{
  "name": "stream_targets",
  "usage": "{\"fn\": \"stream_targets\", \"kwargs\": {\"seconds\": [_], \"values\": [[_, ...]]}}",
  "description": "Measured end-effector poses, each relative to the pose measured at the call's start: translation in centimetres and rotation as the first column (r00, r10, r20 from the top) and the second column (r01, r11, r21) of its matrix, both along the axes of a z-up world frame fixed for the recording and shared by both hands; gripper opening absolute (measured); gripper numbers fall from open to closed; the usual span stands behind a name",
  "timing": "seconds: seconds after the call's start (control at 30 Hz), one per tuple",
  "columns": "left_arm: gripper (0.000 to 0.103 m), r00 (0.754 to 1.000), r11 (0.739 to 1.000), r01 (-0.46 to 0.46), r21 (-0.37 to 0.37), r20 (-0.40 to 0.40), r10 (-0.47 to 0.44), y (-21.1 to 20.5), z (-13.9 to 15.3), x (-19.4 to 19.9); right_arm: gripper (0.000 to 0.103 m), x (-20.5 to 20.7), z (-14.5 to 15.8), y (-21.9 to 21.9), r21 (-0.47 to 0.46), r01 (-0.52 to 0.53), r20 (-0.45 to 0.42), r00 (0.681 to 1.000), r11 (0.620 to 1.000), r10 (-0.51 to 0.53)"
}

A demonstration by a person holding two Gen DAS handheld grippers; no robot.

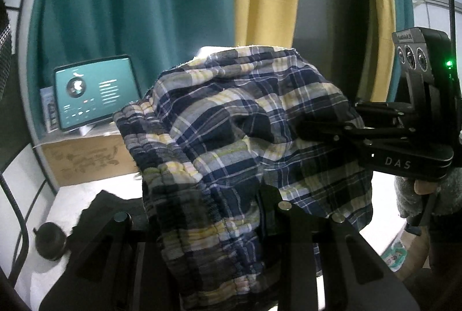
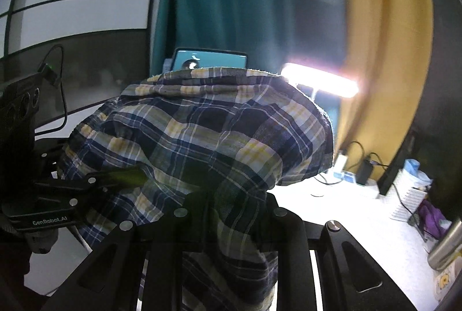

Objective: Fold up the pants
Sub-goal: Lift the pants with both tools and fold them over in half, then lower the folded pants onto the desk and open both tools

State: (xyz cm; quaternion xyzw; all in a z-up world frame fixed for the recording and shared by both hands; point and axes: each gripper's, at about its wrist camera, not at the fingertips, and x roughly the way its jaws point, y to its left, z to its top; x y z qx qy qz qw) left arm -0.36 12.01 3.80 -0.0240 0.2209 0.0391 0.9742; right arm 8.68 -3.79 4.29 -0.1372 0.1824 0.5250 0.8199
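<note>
While the pants (image 1: 231,137) hang bunched in the air, the left wrist view shows the plaid cloth filling the centre, directly ahead of the left gripper (image 1: 213,224) and draped over its fingers. The elastic waistband runs down the left side of the bundle into the jaws, which are closed on the fabric; the fingertips themselves are buried in cloth. From the right edge of this view the right gripper (image 1: 332,134) reaches in sideways, its fingers entering the cloth level with the middle of the bundle. Below lies the white table (image 1: 72,195), and a tablet (image 1: 95,92) stands propped on a cardboard box (image 1: 86,160) at the back left.

From the right wrist view, the pants (image 2: 216,137) again sit straight ahead, mounded over the right gripper (image 2: 228,212), whose jaws are pinched on a fold of plaid. The left gripper (image 2: 115,178) enters from the left edge, touching the same bundle. A lit lamp bar (image 2: 320,81) glows behind the cloth at the right.

Judgement: both grippers hold one crumpled mass close together, so no long axis is yet laid out. The coming move likely calls for drawing the two grips apart sideways to stretch the waistband, then lowering the garment onto the table.
</note>
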Motion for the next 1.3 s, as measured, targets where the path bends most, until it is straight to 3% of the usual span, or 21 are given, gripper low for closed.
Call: {"fn": "stream_targets", "kwargs": {"seconds": [0.33, 0.77, 1.23, 1.3], "values": [[0.027, 0.997, 0.999, -0.041, -0.011, -0.066, 0.040, 2.9, -2.0, 0.2, 0.023, 0.6, -2.6, 3.9, -0.029, -0.033, -0.063, 0.998, 0.999, 0.031], [0.027, 0.976, 0.998, 0.001, -0.059, -0.217, -0.014, 5.1, -7.4, 5.4, 0.023, 5.1, -9.3, 6.0, -0.108, 0.008, -0.206, 0.978, 0.994, -0.031], [0.031, 0.925, 0.991, -0.055, -0.124, -0.381, 0.003, 7.8, -12.7, 8.7, 0.024, 10.7, -17.3, 7.8, -0.206, 0.045, -0.388, 0.913, 0.978, -0.123], [0.032, 0.923, 0.988, -0.061, -0.140, -0.386, 0.002, 8.0, -12.8, 8.5, 0.034, 11.5, -17.9, 7.3, -0.211, 0.061, -0.397, 0.907, 0.976, -0.143]]}}
